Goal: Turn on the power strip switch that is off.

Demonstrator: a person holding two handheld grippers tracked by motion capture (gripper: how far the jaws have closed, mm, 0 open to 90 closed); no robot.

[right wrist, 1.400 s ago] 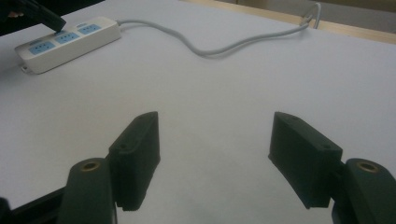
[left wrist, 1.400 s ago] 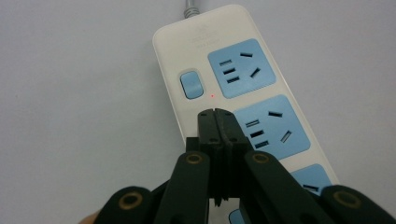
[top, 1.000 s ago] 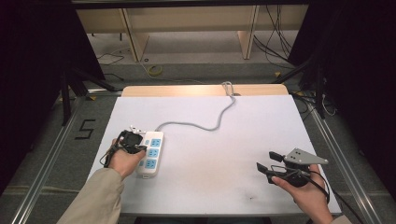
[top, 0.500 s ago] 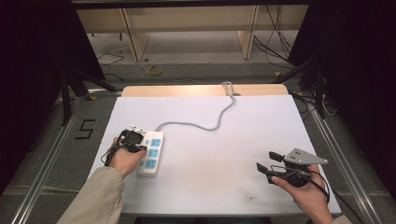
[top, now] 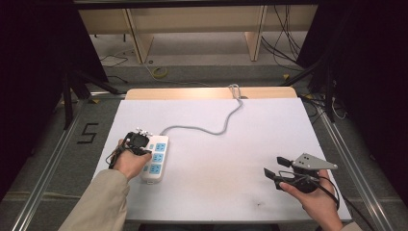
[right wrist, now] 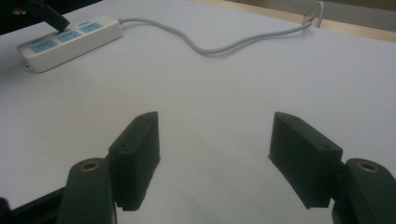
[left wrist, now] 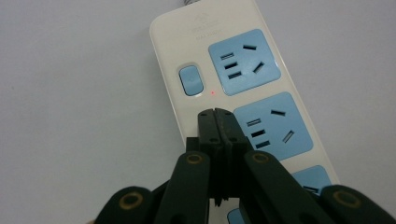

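**Pressing the strip's switch with closed jaws**

The power strip (top: 155, 159) lay near the table's (top: 240, 183) left edge, toward the near-left corner, long axis running roughly front to back. Its grey cord (top: 211, 126) curved across the white top and dropped over the far edge.

The left gripper (left wrist: 215, 113) had its jaws together, nothing between them, and its tip sat over the strip's white casing just short of the blue switch (left wrist: 192, 80). A small red dot (left wrist: 212, 92) glowed beside the switch (likely an indicator, so the strip probably had power; too small to be certain). Whether the tip touched the casing could not be told from the left gripper view.

The right gripper (right wrist: 215, 158) was held with jaws wide apart, empty, low over bare table near the near-right corner, well apart from the strip (right wrist: 70, 39).

Judgement on the step: the work looked like a switch press. To do it well:
- keep the jaws together, so the tip acts as one blunt finger;
- move the tip a little onward along the casing until it is centred on the switch, clear of the sockets (left wrist: 244, 61);
- press straight down, not at a slant, since the light strip could skid toward the left edge;
- if it skids, the idle right gripper could brace the strip's end.
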